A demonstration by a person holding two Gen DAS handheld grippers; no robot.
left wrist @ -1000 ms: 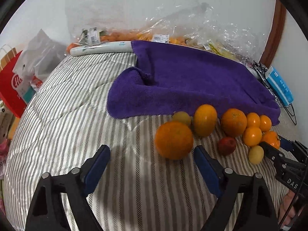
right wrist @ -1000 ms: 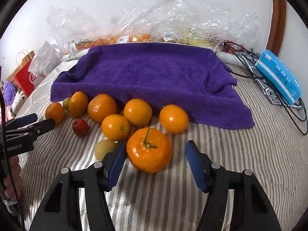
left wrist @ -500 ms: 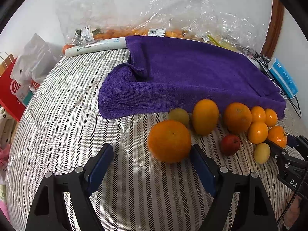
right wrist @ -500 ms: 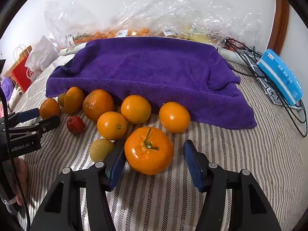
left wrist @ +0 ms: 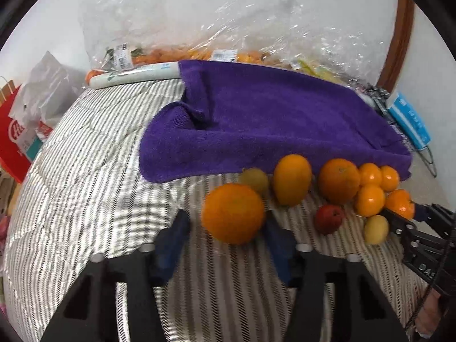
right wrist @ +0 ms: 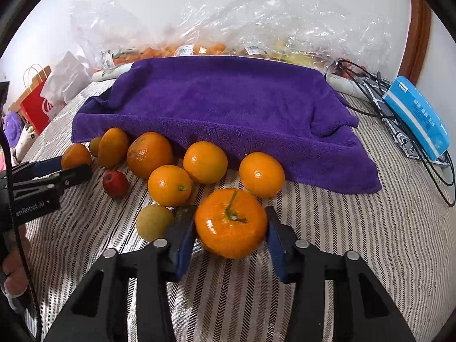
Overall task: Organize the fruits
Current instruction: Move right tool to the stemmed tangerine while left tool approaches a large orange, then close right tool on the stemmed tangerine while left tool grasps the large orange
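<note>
Several oranges and small fruits lie in a row on a striped cover, along the front edge of a purple towel. My left gripper is closing around a large round orange. Its right pad touches the peel, while a narrow gap still shows at the left pad. My right gripper is closing on a stemmed tangerine, both blue pads against its sides. Each gripper also shows in the other wrist's view, the left gripper at the row's left end and the right gripper at its right end.
Between the two held fruits lie a small red fruit, a yellow-green fruit and several oranges. Clear plastic bags of fruit line the wall. A red paper bag stands left; a blue tissue pack and black cables lie right.
Both grippers' jaws have narrowed around their fruits: the left from wide open to almost touching the orange, the right until its pads meet the tangerine. Neither hand has shifted.
</note>
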